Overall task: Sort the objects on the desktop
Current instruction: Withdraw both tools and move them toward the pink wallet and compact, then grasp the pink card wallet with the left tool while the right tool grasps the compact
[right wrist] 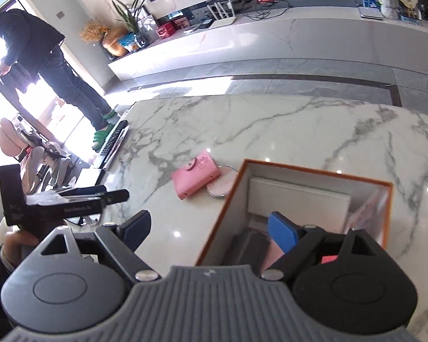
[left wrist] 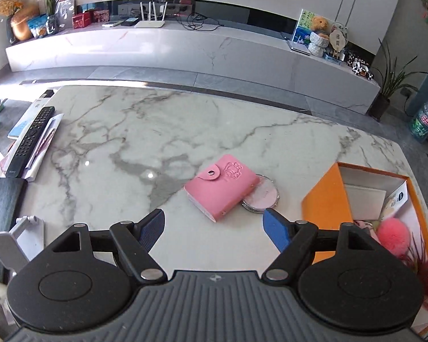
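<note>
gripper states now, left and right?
Left gripper: open, holding nothing, above the table.
Right gripper: open, holding nothing, over the box edge.

one pink wallet (left wrist: 221,186), one round mirror (left wrist: 262,198), one orange box (left wrist: 328,196), one remote (left wrist: 31,142)

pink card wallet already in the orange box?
No: the pink card wallet lies on the marble table, leaning over a round compact mirror, left of the orange box.
</note>
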Motion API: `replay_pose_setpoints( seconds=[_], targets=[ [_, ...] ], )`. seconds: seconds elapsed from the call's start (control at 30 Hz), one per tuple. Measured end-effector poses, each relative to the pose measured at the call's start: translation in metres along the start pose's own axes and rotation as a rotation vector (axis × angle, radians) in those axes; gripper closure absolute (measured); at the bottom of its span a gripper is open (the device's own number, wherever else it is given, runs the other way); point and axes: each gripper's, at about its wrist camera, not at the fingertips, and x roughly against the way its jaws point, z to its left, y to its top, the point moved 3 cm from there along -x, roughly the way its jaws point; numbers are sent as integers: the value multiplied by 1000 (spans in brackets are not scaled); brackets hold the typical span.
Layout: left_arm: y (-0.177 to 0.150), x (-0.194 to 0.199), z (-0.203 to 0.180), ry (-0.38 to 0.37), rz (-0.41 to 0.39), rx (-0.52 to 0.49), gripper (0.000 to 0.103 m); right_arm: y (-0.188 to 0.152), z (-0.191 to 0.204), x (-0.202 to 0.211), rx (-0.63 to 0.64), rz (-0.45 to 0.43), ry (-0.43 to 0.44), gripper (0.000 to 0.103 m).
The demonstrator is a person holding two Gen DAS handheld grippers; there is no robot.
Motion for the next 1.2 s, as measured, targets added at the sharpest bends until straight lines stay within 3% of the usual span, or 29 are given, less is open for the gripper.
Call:
replay_pose_setpoints(
  seconds=[0.13,0.27,0.37,0.47,0.6,0.83,0.93,1.03,1.2],
  targets=[
    [-7,-10,4,20,-83,-224,13,28,34,-47,141,38,69,13],
    [-12,-32,-6,18,-120,-484,13,34,59,-94,469,84,147,12],
    [-13,-53,-10,-42,-115,-570,13,33,63,-123,683,119,104,10],
    [-11,-77,-11,-140,-66,-576,13,34,52,-154,718,222,127,8],
    [-5,-104,-12,-189,22,-577,13,32,39,-191,758,368,138,8],
    [2,-145,-19,-134,109,-656,13,25,23,-257,881,550,32,8],
    [5,-155,-19,-153,150,-655,13,32,20,-265,852,600,71,11],
    [8,-164,-22,-170,184,-664,13,34,23,-271,909,617,3,10],
    [9,-177,-21,-147,225,-701,6,30,33,-290,991,736,-56,10]
  ],
)
